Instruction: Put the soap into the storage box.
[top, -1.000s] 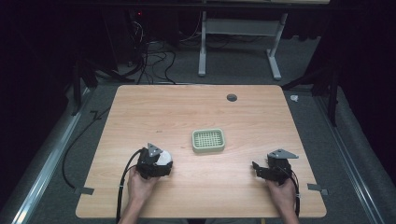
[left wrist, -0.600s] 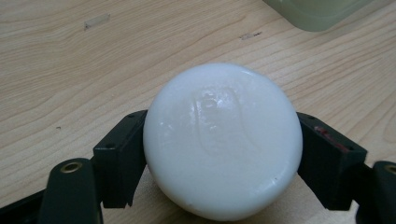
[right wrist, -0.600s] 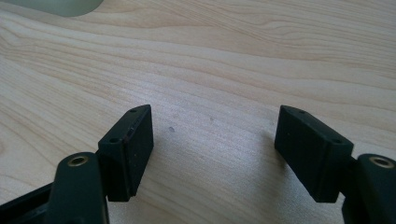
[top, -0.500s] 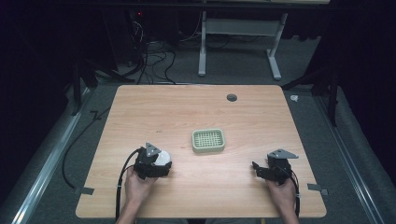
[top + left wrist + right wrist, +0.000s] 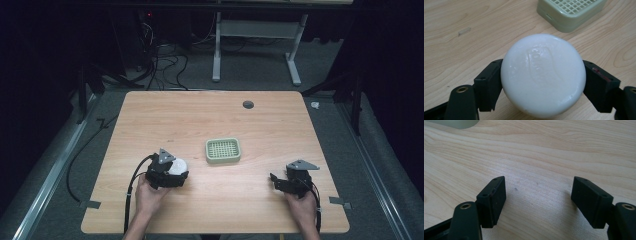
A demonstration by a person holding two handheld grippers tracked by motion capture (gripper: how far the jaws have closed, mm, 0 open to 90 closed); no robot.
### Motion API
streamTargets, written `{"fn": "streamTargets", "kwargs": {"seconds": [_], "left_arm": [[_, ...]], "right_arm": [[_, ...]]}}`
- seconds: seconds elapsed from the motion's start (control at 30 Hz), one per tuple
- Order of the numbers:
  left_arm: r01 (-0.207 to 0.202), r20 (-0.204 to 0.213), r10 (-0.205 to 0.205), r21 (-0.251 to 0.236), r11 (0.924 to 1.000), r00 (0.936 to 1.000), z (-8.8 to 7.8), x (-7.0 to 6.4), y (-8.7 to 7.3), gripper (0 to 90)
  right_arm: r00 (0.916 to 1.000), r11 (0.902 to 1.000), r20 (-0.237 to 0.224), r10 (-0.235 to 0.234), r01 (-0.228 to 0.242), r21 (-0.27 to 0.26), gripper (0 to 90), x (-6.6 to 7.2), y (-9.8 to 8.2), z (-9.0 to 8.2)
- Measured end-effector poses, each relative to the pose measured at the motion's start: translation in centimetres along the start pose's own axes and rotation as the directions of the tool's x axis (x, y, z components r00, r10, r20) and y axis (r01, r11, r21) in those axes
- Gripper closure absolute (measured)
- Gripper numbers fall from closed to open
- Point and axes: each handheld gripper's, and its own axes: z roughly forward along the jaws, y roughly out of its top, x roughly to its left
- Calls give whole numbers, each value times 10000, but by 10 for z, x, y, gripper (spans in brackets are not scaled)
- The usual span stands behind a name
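One white soap bar (image 5: 542, 75) sits clamped in the left gripper (image 5: 168, 171), just near-left of the green soap dish (image 5: 223, 150); the right gripper (image 5: 292, 181), farther from the dish, gapes wide and empty.

Left gripper (image 5: 172, 170) held a white soap bar (image 5: 178, 165) near the green soap dish (image 5: 223, 150); right gripper (image 5: 276, 181) rested on the desk (image 5: 200, 115).

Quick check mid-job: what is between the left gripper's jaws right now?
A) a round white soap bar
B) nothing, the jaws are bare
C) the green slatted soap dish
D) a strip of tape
A: the left gripper has its jaws against both sides of the round white soap bar, while the green soap dish sits apart on the table beyond it.
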Motion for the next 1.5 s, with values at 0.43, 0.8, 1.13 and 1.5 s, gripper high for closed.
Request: {"fn": "streamTargets", "kwargs": {"seconds": [0.43, 0.8, 1.13, 1.5], "left_arm": [[-4, 453, 12, -165, 9999, 9990, -1, -2, 20, 247], [-202, 700, 222, -289, 9994, 9973, 2, -6, 43, 247], [-387, 850, 417, -356, 9986, 9955, 4, -9, 57, 247], [-284, 1140, 320, -328, 9991, 9930, 10, -10, 67, 247]], "right_arm": [[10000, 10000, 2, 5, -5, 9, 288, 0, 0, 0], [10000, 10000, 4, 1, -1, -2, 287, 0, 0, 0], [10000, 10000, 5, 19, -19, -1, 287, 0, 0, 0], [10000, 10000, 9, 25, -25, 0, 287, 0, 0, 0]]}}
